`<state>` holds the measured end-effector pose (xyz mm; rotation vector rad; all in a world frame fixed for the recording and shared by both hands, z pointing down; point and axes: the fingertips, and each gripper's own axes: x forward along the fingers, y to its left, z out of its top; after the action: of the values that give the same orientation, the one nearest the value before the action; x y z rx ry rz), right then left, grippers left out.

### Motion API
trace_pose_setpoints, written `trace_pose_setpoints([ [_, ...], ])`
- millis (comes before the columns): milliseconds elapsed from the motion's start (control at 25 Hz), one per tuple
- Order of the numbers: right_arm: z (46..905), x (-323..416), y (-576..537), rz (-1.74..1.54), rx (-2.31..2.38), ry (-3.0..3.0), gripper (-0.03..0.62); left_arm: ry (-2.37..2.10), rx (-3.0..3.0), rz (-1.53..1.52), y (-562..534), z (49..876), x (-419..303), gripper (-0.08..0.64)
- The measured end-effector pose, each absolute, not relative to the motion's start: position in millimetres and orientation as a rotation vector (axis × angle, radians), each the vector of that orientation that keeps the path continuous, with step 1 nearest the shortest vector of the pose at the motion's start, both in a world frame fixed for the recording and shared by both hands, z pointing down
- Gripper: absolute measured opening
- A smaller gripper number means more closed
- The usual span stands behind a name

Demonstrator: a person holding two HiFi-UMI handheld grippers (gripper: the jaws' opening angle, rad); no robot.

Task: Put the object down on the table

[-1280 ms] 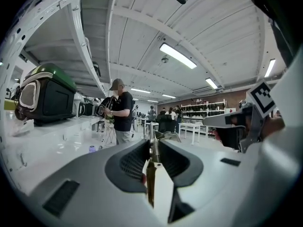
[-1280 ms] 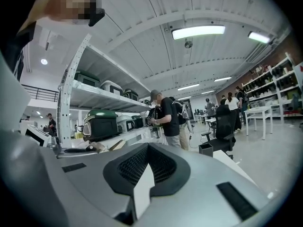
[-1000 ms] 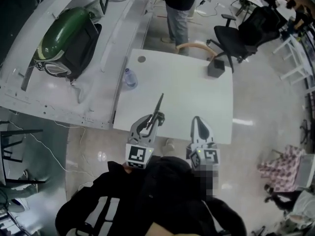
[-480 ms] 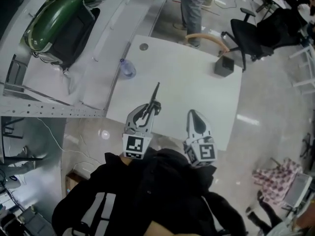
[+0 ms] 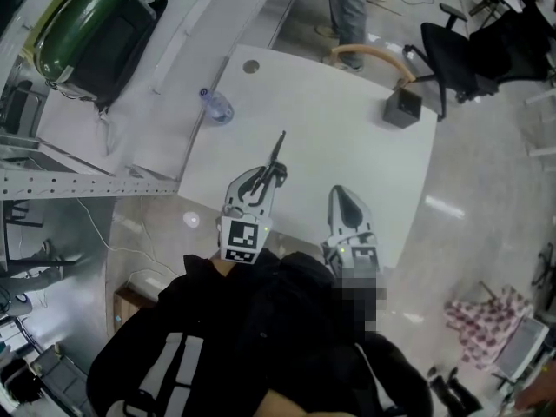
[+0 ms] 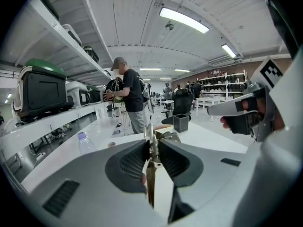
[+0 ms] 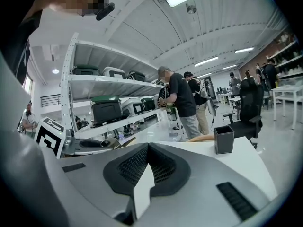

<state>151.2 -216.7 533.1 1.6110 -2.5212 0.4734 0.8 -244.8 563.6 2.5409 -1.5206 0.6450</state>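
Two closed jaw pairs: my right gripper (image 7: 147, 149) empty, my left gripper (image 5: 269, 175) clamped on a stiff, thin metal tool (image 5: 279, 148), probably light and slippery, best gripped mid-length.

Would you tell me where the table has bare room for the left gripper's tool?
The table is bare between the water bottle at its left edge and the black box near the far right corner; nowhere is crowded.

Bright, even light falls from ceiling strips (image 6: 184, 20) — they flare white in both gripper views. Heavy fisheye bending, black corners (milder from the head). The white tabletop (image 5: 347, 146) glows; the floor (image 5: 443, 205) carries glare patches.
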Motion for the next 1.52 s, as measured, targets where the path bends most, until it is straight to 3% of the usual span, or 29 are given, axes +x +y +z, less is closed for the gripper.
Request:
trace_pose_setpoints([
  [480,562,182,-202,0.556,1.619,-2.484,0.002,-1.505,2.599,0.853,-273,615,34,0.081],
  [1520,561,158,-206,0.612,1.572,-2.494,0.002,-1.252,2.683,1.482,-310,731,52,0.081],
])
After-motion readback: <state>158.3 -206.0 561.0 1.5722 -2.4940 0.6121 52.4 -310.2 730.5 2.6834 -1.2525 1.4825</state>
